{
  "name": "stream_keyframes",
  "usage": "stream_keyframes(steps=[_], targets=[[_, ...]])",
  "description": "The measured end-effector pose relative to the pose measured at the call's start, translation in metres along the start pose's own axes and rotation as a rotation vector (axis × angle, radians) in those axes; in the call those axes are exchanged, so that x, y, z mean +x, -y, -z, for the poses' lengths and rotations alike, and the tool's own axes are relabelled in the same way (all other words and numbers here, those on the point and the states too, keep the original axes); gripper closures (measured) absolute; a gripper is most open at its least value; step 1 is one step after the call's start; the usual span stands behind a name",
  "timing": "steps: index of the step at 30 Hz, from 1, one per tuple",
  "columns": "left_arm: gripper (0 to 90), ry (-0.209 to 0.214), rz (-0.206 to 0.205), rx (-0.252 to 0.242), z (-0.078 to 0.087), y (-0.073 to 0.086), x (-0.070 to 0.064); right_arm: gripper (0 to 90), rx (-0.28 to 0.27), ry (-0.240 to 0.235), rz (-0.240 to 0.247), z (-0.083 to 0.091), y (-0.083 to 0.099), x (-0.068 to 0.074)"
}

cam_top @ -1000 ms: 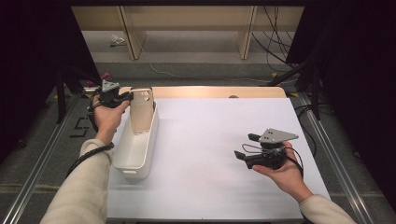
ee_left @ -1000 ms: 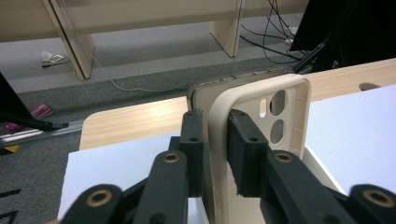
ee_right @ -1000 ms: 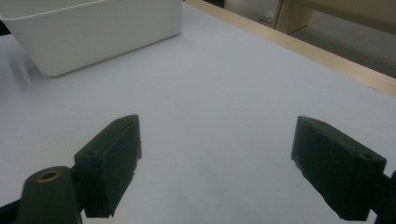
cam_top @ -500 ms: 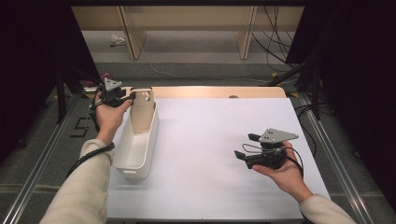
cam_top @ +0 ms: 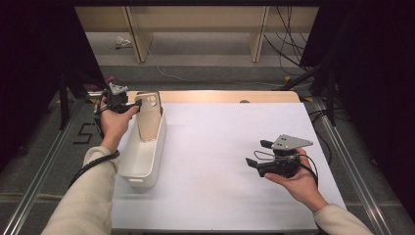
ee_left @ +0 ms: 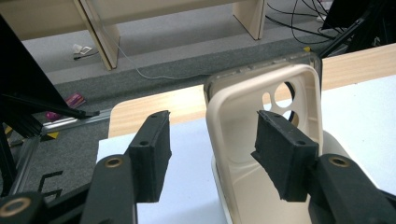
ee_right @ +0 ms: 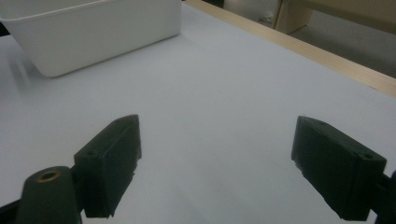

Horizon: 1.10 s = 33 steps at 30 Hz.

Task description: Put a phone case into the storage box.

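A beige phone case [cam_top: 148,117] stands on end in the far end of a white bin [cam_top: 128,169] at the table's left, its camera cut-out at the top. My left gripper [cam_top: 136,104] is open at the case's upper end. In the left gripper view the case [ee_left: 243,116] shows its hollow inner side. Its left rim lies between the jaws of the left gripper [ee_left: 212,135], and the right pad [ee_left: 282,156] is in front of the hollow. My right gripper [cam_top: 257,152] is held open above the white mat at the right, with nothing between the jaws of the right gripper [ee_right: 215,163].
The white mat [cam_top: 220,147] covers the table, and a strip of wooden tabletop [cam_top: 220,96] shows along the far edge. The bin [ee_right: 93,32] stands well ahead of the right gripper. Metal rails run along both sides. Cables and shelf legs lie on the floor beyond.
The left gripper has shifted very slightly by the top of the case. The case, the bin and the right gripper stay where they were.
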<state>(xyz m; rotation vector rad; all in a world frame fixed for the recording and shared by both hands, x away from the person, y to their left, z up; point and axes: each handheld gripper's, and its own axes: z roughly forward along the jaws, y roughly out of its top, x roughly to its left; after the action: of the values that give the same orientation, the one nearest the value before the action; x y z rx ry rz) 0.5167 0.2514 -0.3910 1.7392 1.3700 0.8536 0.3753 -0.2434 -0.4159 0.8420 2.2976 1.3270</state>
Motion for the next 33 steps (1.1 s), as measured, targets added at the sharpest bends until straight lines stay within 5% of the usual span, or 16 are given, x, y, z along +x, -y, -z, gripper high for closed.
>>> stream_keyframes(steps=[9, 18, 26, 33], targets=[[29.7, -0.003, 0.001, 0.012, 0.009, -0.001, 0.000, 16.7, 0.002, 0.000, 0.000, 0.000, 0.000, 0.000], [13.4, 0.083, 0.014, -0.017, 0.046, 0.007, -0.010, 16.7, 0.001, 0.002, -0.007, 0.000, 0.000, -0.001], [2.9, 0.179, 0.027, -0.065, 0.093, 0.040, -0.031, 16.6, -0.001, 0.002, -0.010, 0.000, 0.001, -0.001], [1.6, 0.237, -0.032, -0.080, 0.119, 0.070, -0.051, 16.5, -0.008, 0.001, -0.016, 0.000, 0.001, -0.003]])
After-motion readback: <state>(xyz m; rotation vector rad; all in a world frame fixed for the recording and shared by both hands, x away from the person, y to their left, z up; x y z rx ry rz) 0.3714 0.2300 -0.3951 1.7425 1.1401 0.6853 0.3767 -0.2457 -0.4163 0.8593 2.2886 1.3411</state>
